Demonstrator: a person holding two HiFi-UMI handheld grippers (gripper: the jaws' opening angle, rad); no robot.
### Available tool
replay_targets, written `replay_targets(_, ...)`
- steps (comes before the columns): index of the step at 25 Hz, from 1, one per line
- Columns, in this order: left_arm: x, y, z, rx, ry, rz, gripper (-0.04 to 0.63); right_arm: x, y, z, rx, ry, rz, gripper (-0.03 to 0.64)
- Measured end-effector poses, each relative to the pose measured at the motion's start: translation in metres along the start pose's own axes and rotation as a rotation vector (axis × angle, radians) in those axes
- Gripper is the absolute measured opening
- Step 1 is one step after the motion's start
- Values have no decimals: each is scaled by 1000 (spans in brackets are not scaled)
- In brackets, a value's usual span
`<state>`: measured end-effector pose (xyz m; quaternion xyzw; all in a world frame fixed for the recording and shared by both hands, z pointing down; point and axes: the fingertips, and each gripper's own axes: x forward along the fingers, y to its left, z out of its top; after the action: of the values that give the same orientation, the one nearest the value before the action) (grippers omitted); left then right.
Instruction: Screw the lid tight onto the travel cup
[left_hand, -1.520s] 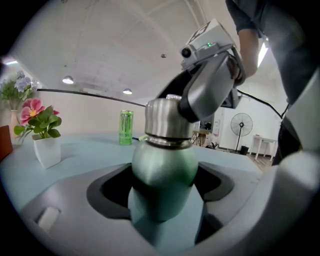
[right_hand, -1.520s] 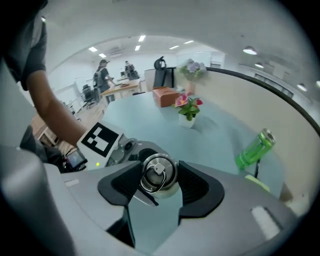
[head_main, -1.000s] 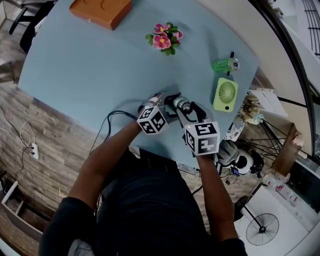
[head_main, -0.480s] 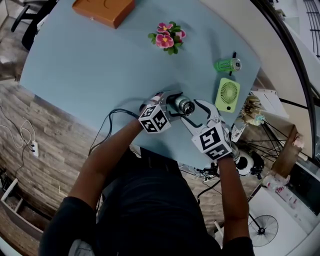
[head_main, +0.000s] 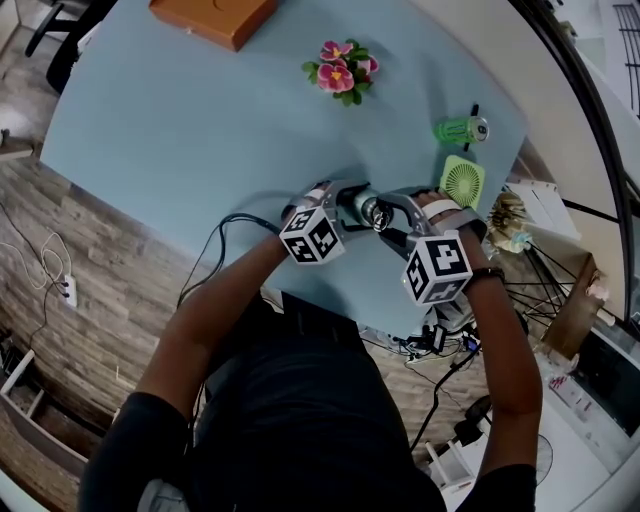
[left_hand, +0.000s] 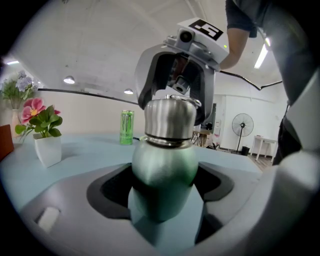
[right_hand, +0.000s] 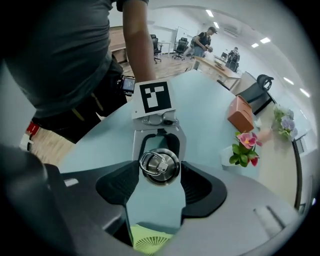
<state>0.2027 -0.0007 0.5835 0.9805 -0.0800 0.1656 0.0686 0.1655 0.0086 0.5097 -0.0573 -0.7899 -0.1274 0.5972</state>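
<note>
A green travel cup (left_hand: 165, 170) stands upright on the table, and my left gripper (left_hand: 166, 192) is shut on its body. A steel lid (left_hand: 170, 117) with a ring handle sits on the cup's neck. My right gripper (right_hand: 160, 167) points down over the lid (right_hand: 160, 166), one jaw on each side of it. These jaws have just been opening and now stand open, with the lid between the pads. In the head view both grippers meet at the cup (head_main: 358, 207) near the table's front edge, the left gripper (head_main: 340, 207) on its left and the right gripper (head_main: 392, 215) on its right.
The light blue table (head_main: 200, 130) carries a potted flower (head_main: 342, 75), an orange box (head_main: 215, 15), a green can (head_main: 458, 130) and a small green fan (head_main: 458, 182) close to my right hand. A black cable (head_main: 225, 235) hangs off the front edge.
My right gripper has rolled about the lid, and its marker cube has swung out to the right. Its jaws have spread. The left gripper and the cup stayed put.
</note>
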Motion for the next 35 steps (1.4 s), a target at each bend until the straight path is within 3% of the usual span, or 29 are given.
replay_targets(4, 0, 0, 0, 0, -2, 0, 426, 4, 0, 3, 1, -33, 1, 250)
replay_targets(13, -1, -1, 0, -1, 0, -1, 425, 6, -7, 4, 392, -117, -52, 245)
replay_targets(18, -1, -1, -1, 0, 1, -1, 425, 7, -12, 2, 609, -135, -201, 242)
replay_targets(22, 0, -1, -2, 6, 5, 3, 425, 6, -15, -3, 875, -135, -386, 241)
replay_targets(27, -1, -1, 0, 1, 4, 13, 425, 4, -16, -6, 1087, -65, -621, 241)
replay_targets(30, 0, -1, 0, -1, 2, 13, 425, 4, -16, -8, 1140, -79, -689, 241)
replay_targets(35, 0, 0, -1, -3, 4, 11, 425, 5, -15, -8, 1112, -69, -667, 242)
